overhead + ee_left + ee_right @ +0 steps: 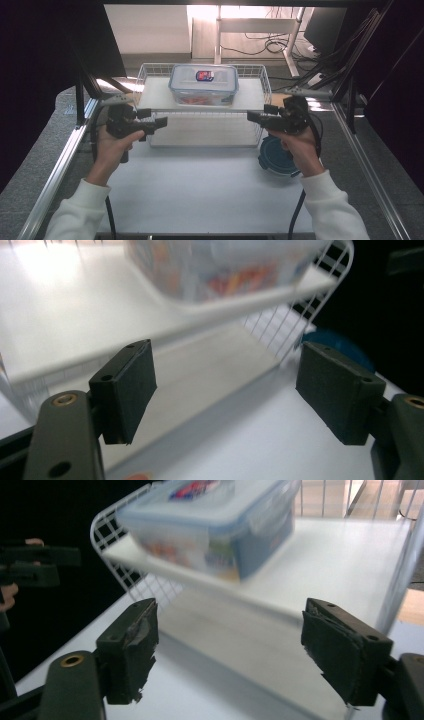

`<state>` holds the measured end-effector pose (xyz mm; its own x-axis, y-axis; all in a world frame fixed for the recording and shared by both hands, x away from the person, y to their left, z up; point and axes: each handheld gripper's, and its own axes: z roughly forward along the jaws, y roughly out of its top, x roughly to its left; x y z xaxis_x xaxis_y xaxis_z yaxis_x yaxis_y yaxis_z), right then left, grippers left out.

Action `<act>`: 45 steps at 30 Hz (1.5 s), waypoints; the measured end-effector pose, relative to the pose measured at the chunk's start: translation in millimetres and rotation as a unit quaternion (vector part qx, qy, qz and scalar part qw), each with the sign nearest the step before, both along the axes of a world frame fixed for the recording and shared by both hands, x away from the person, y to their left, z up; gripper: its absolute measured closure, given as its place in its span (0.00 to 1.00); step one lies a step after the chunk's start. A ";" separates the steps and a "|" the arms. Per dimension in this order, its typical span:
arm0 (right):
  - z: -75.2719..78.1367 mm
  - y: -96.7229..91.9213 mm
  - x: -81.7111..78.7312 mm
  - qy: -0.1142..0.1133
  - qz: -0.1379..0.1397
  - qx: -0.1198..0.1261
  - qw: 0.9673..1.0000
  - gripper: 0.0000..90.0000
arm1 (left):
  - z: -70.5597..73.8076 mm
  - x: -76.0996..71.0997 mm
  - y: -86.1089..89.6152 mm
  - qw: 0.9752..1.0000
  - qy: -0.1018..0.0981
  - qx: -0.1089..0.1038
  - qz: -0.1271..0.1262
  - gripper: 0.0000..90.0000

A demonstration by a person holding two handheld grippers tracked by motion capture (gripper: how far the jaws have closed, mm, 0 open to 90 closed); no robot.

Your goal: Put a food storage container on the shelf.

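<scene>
While you hold both tools up over the white table (200,195), each one points inward toward the middle, just in front of the white wire rack (252,70). Your left gripper (159,123) sits at the left, in front of the rack's left end, and its jaws stand wide apart with nothing between them; in the left gripper view its own gripper (225,390) frames only the rack's lower level and bare table. Your right gripper (252,116) sits at the right, in front of the rack's right end, and its jaws are likewise spread wide and empty, as the right gripper view (230,645) confirms. The two tools are well apart from each other and neither touches the rack.

On the rack's upper shelf (155,95) rests a clear plastic box (204,85) with a blue-edged clip lid and a red and blue label on top. It sits near the middle of the shelf, upright and closed, with colourful contents that are too blurred to name. It appears again in the left gripper view (225,270) and in the right gripper view (215,520).

A round blue container (275,157) lies on the table near the rack's right front corner, partly under your right hand (299,145). Your left hand (112,147) grips its tool from below.
</scene>
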<state>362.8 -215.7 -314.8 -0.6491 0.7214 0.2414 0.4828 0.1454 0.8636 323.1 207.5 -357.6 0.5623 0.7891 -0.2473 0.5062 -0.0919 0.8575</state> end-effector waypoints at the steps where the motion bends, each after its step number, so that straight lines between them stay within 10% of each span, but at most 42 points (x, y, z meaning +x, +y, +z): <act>1: -4.1 -2.1 -4.2 -0.003 0.003 -0.004 1.000 0.26 | -3.9 -4.7 -2.3 1.000 0.002 0.008 -0.002 0.26; 14: -74.6 -31.8 -49.0 0.019 0.033 -0.023 0.999 0.30 | -64.3 -53.8 -23.2 0.998 0.053 0.005 -0.044 0.26; 23: -104.8 -29.6 -62.1 0.038 0.048 -0.070 0.996 0.30 | -96.4 -64.7 -28.0 0.995 0.067 0.069 -0.015 0.25; 28: -125.9 -24.6 -59.0 0.062 0.051 -0.084 0.993 0.30 | -101.0 -66.4 -28.5 0.995 0.073 0.067 -0.022 0.25; 45: -132.3 -21.8 -53.3 0.061 0.059 -0.095 0.992 0.31 | -112.7 -63.6 -24.8 0.993 0.091 0.079 -0.012 0.24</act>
<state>309.5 -237.6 -447.1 -0.7055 0.6828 0.1898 0.5522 0.3617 0.7512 259.6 182.8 -470.3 0.5384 0.8135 -0.2199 0.6468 -0.2317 0.7266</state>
